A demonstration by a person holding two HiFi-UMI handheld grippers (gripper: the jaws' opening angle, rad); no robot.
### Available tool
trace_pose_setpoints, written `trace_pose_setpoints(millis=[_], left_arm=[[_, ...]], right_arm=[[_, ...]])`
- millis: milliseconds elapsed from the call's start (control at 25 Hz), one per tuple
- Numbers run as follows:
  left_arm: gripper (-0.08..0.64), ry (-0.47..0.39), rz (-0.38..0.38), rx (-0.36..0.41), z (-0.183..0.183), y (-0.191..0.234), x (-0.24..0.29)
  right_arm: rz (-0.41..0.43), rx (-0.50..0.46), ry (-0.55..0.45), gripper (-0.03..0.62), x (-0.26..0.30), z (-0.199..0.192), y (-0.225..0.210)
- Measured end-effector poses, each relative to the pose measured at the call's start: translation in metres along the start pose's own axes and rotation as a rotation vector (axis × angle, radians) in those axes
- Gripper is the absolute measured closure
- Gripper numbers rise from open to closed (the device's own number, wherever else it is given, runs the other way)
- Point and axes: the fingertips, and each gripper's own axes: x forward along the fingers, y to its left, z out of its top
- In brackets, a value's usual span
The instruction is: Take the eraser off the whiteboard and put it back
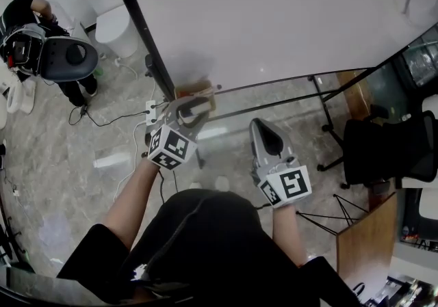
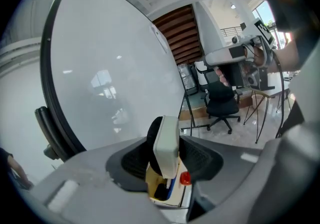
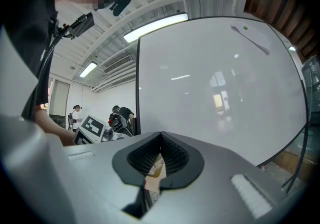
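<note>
The white plastic eraser with black felt backing (image 2: 166,143) is standing on edge between the jaws of the left gripper (image 1: 192,110), which are pressing on it from both sides. Its lower end is disappearing behind the grey jaw bodies. In the head view the eraser is showing only as a pale sliver at that gripper's tip, just beside the bottom edge of the large white whiteboard (image 1: 274,18). Whether it is touching the board is not showing in any view. A yellowish wooden tray (image 2: 154,178) is peeking through the gap under the eraser, mostly covered.

One blue marker (image 2: 171,187) and one red cap (image 2: 185,178) are lying there, each only partly showing.

The right gripper (image 3: 160,137) is carrying nothing, its jaws resting together at the tips. Two grippers, one eraser and one whiteboard are showing. One black office chair (image 1: 390,148) is sitting at the right. Two people (image 3: 120,114) are standing far behind in the right gripper view, too small to make out.
</note>
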Motion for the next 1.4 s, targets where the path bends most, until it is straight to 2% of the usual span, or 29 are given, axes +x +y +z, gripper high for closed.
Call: trace_pose_setpoints(millis=[320, 680, 880, 1080, 1200, 1400], left_arm=[[0.37, -0.114, 0.034, -0.076, 0.016, 0.007, -0.029], [0.37, -0.181, 0.068, -0.091, 0.032, 0.013, -0.061], [0.37, -0.249, 0.102, -0.194, 0.04, 0.029, -0.084], [0.37, -0.308, 0.143, -0.231, 0.048, 0.04, -0.106], [0.37, -0.329, 0.154, -0.217, 0.051, 0.042, -0.115], [0.37, -0.383, 0.188, -0.32, 0.056, 0.044, -0.135]], right_arm=[[0.017, -0.012, -0.005, 0.583, 0.003, 0.003, 0.017], [0.031, -0.023, -0.015, 0.583, 0.008, 0.007, 0.033], [0.033, -0.03, -0.021, 0.583, 0.011, 0.01, 0.039], [0.035, -0.035, -0.028, 0.583, 0.016, 0.012, 0.043], [0.043, -0.04, -0.032, 0.583, 0.019, 0.015, 0.047], [0.048, -0.046, -0.044, 0.583, 0.017, 0.02, 0.051]])
